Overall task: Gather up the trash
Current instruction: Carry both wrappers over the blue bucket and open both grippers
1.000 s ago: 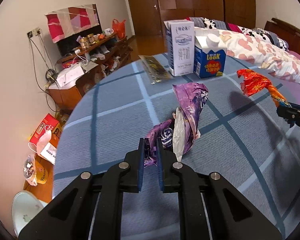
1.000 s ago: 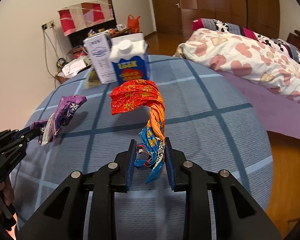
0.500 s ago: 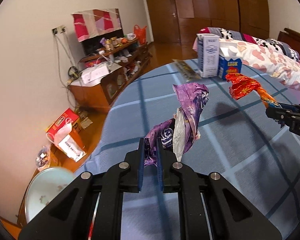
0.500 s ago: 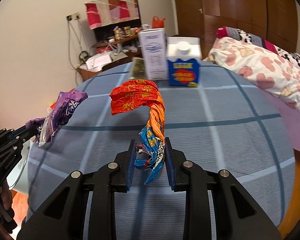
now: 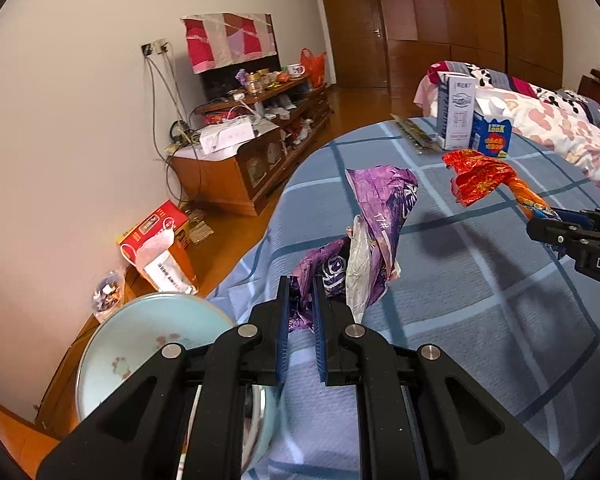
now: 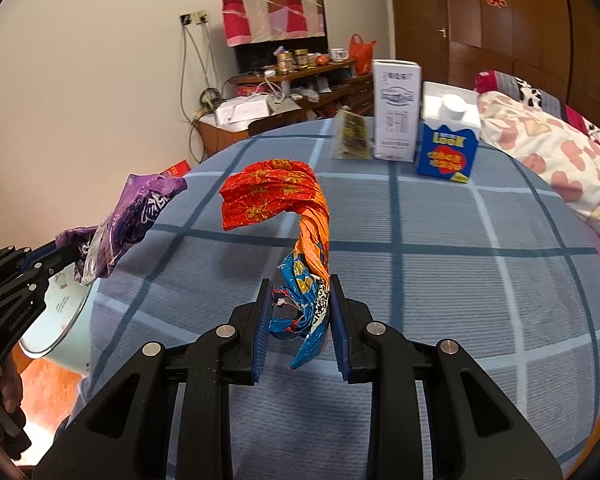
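Both grippers have swung sideways toward the left edge of the bed since a second ago, so the pale green basin [image 5: 148, 344] on the floor, then barely showing at the corner of the left view, now lies below the left gripper [image 5: 300, 320]. That gripper's jaws are pinched almost together on the lower end of a crumpled purple wrapper [image 5: 376, 216], which stands up and away from the pads, clear of the bedspread. Holding it by one end this way probably lets it drop cleanly once the jaws part. The left gripper tilts downward, its tips roughly over the line where the blue checked bedspread [image 5: 480, 320] meets the basin's rim.

The right gripper [image 6: 300, 320] has its jaws set narrow on the twisted blue end of a red and orange wrapper [image 6: 280, 196], whose upper part curls over to the left, also lifted off the bed. It too angles downward and sits over the bedspread, to the right of the other gripper and farther from the basin, so its wrapper seems to have the longer way to go.

At the far side of the bed stand a white carton [image 6: 396, 112] and a blue carton [image 6: 448, 148], touching or nearly so, with a flat dark packet [image 6: 352, 140] just beside the white one. All three look like trash not yet collected.
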Demonstrator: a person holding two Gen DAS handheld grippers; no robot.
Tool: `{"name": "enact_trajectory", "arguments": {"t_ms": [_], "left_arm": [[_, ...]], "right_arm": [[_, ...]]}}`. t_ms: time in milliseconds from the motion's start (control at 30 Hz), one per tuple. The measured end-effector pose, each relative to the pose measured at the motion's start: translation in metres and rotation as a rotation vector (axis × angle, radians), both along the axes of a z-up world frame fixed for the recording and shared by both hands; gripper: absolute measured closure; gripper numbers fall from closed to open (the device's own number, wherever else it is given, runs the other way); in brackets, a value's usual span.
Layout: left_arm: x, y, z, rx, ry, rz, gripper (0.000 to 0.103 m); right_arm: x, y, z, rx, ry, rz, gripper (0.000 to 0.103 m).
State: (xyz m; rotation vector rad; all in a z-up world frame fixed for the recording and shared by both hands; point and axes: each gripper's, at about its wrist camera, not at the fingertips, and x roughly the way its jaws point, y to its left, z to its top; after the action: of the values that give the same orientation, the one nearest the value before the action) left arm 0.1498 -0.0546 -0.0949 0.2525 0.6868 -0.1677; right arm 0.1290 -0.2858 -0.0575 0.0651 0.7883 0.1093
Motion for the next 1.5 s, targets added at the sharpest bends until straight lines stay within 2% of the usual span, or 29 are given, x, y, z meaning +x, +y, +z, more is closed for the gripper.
{"name": "enact_trajectory", "arguments": {"t_ms": [1500], "left_arm": [[-0.040,0.111,0.006,0.008,-0.017,0.191,0.092]], "right_arm": [[0.000,0.113,0.009,-0.062,-0.031,0.245,0.075]]}}
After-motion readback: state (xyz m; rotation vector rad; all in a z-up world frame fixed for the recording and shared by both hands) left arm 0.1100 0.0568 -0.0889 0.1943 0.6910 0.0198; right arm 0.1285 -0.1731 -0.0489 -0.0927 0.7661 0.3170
